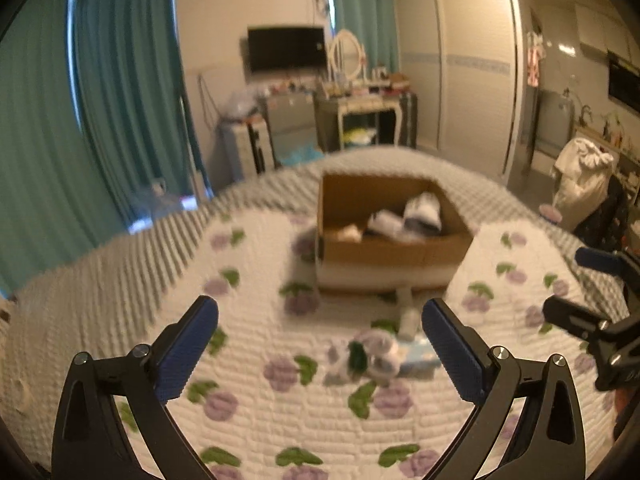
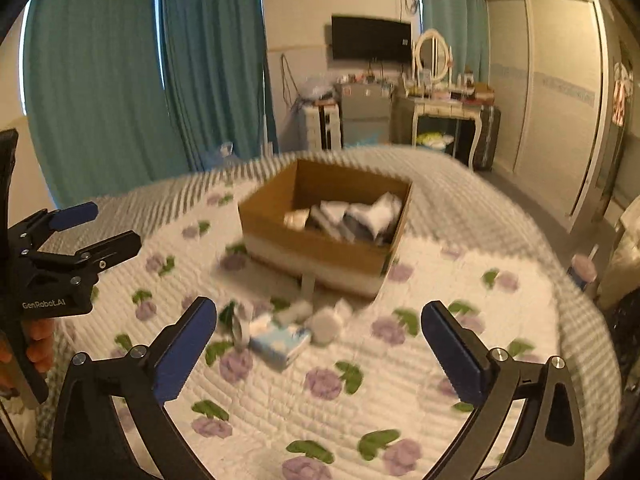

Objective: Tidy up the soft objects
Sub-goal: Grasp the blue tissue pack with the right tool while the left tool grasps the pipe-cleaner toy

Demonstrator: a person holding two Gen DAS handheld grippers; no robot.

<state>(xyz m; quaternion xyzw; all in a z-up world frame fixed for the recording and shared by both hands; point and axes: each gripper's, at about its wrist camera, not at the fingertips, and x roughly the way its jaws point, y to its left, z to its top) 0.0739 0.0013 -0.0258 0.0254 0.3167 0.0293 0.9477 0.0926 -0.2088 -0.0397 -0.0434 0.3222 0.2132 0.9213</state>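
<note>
A cardboard box (image 1: 394, 254) stands on the floral quilt, holding several soft white and grey packs (image 1: 420, 212); it also shows in the right wrist view (image 2: 320, 246). A small pile of soft items (image 1: 380, 354) lies on the quilt in front of the box: a light blue tissue pack (image 2: 278, 344), white rolls (image 2: 326, 324) and a dark green piece (image 1: 357, 354). My left gripper (image 1: 320, 342) is open and empty, above the pile. My right gripper (image 2: 319, 340) is open and empty, just short of the pile. The images are blurred.
The bed's quilt (image 1: 256, 400) fills the foreground, its grey striped edge (image 1: 120, 256) beyond. Teal curtains (image 1: 128, 92), a dressing table (image 1: 366, 108), a wall TV (image 1: 286, 48) and a wardrobe (image 1: 472, 64) stand behind. The other gripper shows at each view's edge (image 1: 600, 312) (image 2: 60, 260).
</note>
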